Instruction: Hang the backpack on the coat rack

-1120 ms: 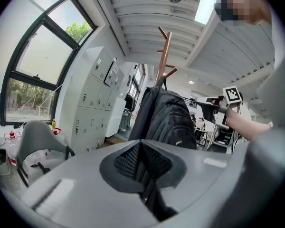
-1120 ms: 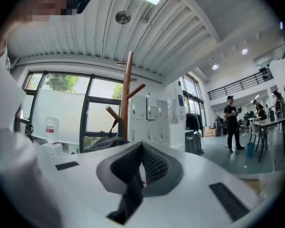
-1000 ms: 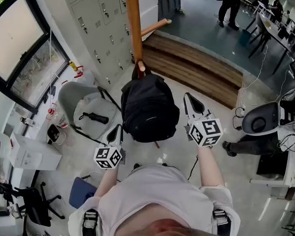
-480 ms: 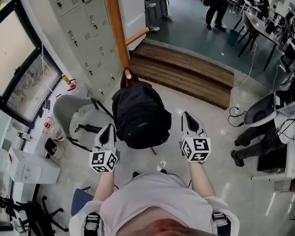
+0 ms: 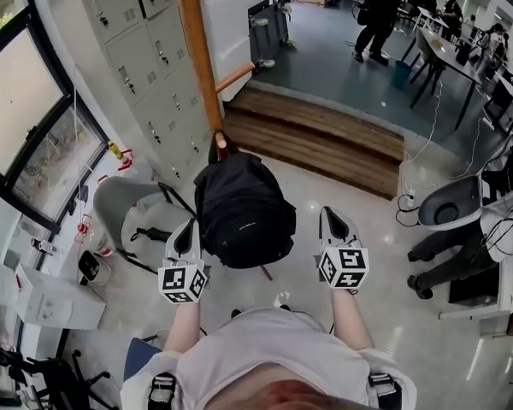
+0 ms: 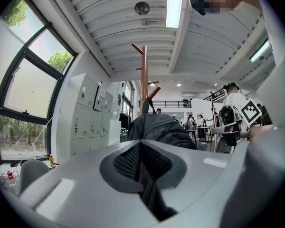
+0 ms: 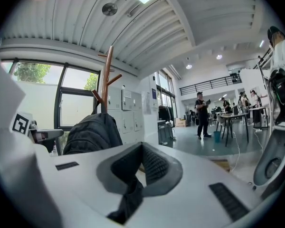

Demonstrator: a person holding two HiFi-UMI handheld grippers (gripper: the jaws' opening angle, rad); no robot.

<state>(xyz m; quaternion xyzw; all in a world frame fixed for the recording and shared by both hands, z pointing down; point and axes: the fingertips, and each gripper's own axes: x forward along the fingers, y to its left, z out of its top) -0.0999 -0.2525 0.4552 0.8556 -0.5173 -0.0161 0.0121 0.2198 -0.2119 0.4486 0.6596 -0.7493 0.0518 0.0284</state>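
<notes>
The black backpack (image 5: 239, 207) is seen hanging on the wooden coat rack (image 5: 197, 49), its top loop caught over a low peg (image 5: 221, 142) close to the pole. Its long axis runs straight down from that peg, and its bottom appears clear of the floor. It lies ahead of both claws and between them. The left gripper (image 5: 186, 226) is placed just beside the bag's left edge. The right gripper (image 5: 329, 215) is held well apart from its right side, so the left hand is the nearer one.

In the left gripper view, the left gripper's jaws are seen clenched together on nothing, with the backpack (image 6: 156, 129) straight ahead. In the right gripper view the jaws are likewise closed and empty, with the bag (image 7: 92, 132) off to the left. The hanging is judged done, so any coming move is a retreat away from the bag.
</notes>
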